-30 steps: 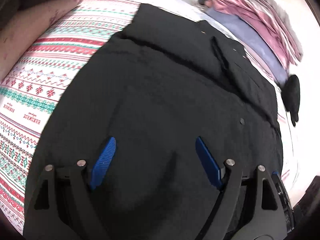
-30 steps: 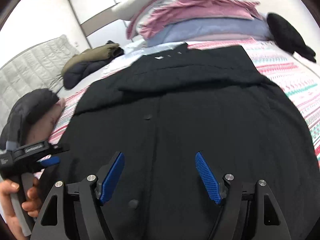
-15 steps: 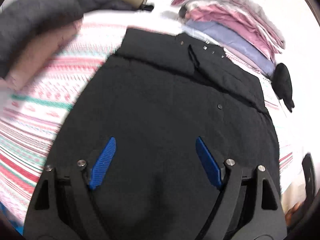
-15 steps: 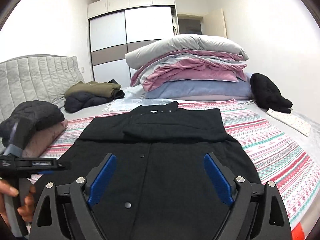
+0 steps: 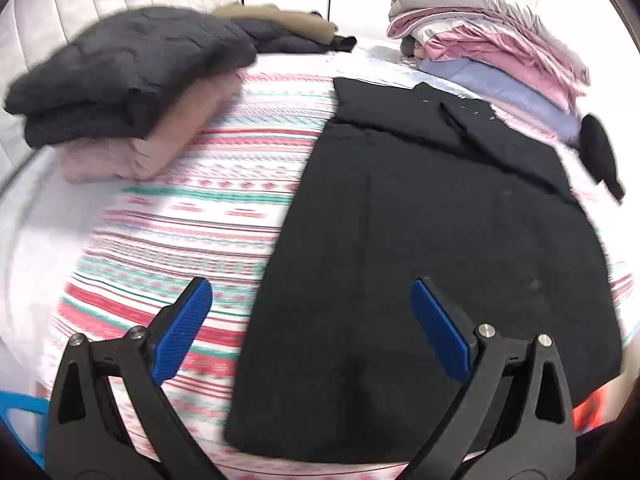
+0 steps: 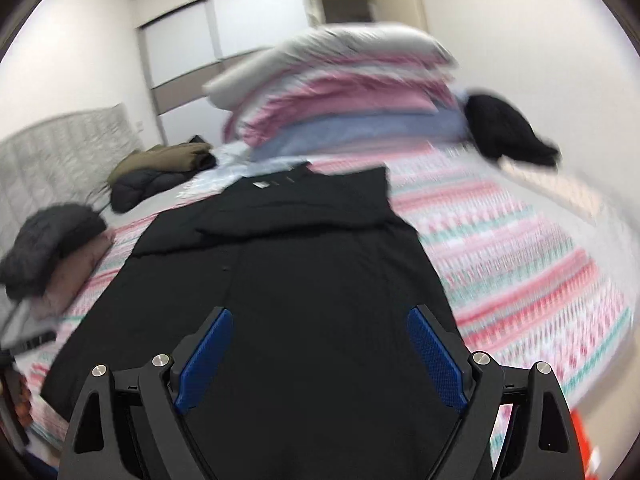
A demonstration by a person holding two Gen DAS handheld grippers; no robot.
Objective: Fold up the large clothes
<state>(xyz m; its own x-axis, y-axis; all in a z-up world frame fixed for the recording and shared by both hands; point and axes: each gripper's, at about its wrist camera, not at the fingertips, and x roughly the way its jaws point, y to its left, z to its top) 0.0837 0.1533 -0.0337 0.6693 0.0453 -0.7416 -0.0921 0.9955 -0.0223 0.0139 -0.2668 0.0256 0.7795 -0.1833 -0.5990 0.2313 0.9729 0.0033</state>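
Note:
A large black coat (image 5: 432,240) lies flat on the striped patterned bedspread (image 5: 208,216), sleeves folded in across the chest, collar at the far end. It also shows in the right wrist view (image 6: 288,280). My left gripper (image 5: 312,300) is open and empty above the coat's near left hem edge. My right gripper (image 6: 320,328) is open and empty above the coat's lower middle. Both views are motion-blurred.
A dark grey and pink folded stack (image 5: 120,92) sits at the left. Stacked pink, blue and grey bedding (image 5: 488,48) lies at the far right, with a black item (image 5: 600,152) beside it. An olive and dark jacket pile (image 6: 164,172) lies far back.
Both grippers have pulled back and lifted away from the coat. The left view has swung left, showing more bedspread and the folded stack. Both stay open.

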